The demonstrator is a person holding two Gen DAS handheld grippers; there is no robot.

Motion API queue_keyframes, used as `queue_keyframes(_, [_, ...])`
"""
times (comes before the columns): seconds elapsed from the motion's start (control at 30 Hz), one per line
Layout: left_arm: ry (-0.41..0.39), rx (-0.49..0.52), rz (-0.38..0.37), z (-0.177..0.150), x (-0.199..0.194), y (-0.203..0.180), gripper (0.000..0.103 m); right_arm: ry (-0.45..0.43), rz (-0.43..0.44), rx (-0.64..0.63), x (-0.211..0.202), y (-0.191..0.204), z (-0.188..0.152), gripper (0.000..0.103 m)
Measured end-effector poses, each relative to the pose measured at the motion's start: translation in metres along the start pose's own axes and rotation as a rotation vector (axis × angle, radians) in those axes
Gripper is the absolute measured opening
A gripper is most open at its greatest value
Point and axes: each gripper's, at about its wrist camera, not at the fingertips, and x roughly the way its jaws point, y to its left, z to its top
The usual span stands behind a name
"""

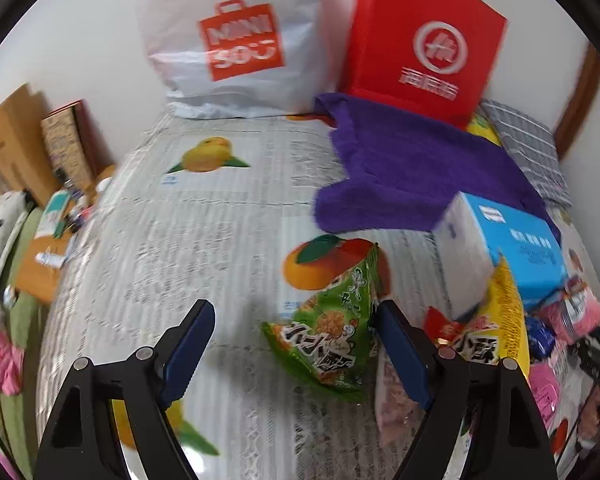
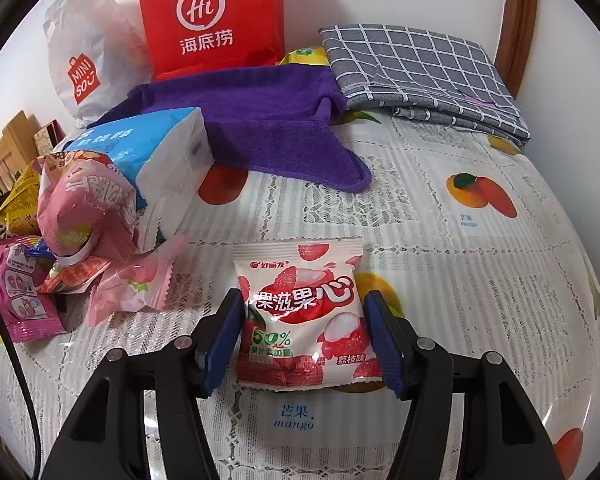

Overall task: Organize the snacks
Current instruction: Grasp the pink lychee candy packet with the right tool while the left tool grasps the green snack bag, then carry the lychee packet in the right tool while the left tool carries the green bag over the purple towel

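Left wrist view, going left to right: the fruit-print tablecloth (image 1: 204, 240) is bare across the whole middle-left, loads of room there, and its left edge drops off beside some clutter. The left gripper (image 1: 296, 354) has its jaws apart, nothing clamped. The green snack bag (image 1: 328, 344) sits between them, hard against the right-hand finger, with a wide gap to the other one. A yellow snack bag (image 1: 504, 320) and blue-and-white box (image 1: 500, 248) crowd the lower right.

Right wrist view: the snack pile (image 2: 60, 248) fills the left edge. In the lower centre the right gripper (image 2: 302, 338) is clamped on the lychee gummy packet (image 2: 304, 320), pads on both side edges. Right of that the cloth is open up to the purple towel (image 2: 276, 128) and the checked cloth (image 2: 420, 72) at upper right.
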Motion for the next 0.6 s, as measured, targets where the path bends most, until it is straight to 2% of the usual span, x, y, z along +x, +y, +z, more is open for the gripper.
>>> queue_keyframes(0.2, [0.06, 0.03, -0.029, -0.007, 0.027, -0.008, 0.081, -0.001, -0.001, 0.001, 0.001, 0.0, 0.001, 0.061])
queue_keyframes(0.23, [0.055, 0.028, -0.033, -0.008, 0.027, -0.007, 0.076, -0.001, -0.001, 0.001, 0.001, 0.0, 0.001, 0.061])
queue_keyframes(0.27, [0.049, 0.026, -0.033, -0.008, 0.027, -0.007, 0.062, -0.001, -0.001, 0.001, 0.001, -0.001, 0.001, 0.061])
queue_keyframes(0.37, [0.042, 0.001, -0.069, -0.007, 0.023, -0.001, 0.051, -0.001, 0.002, 0.002, 0.001, -0.001, 0.001, 0.062])
queue_keyframes(0.6, [-0.004, -0.027, -0.074, -0.011, -0.005, 0.009, 0.05, -0.005, 0.004, 0.003, 0.001, -0.001, 0.001, 0.061])
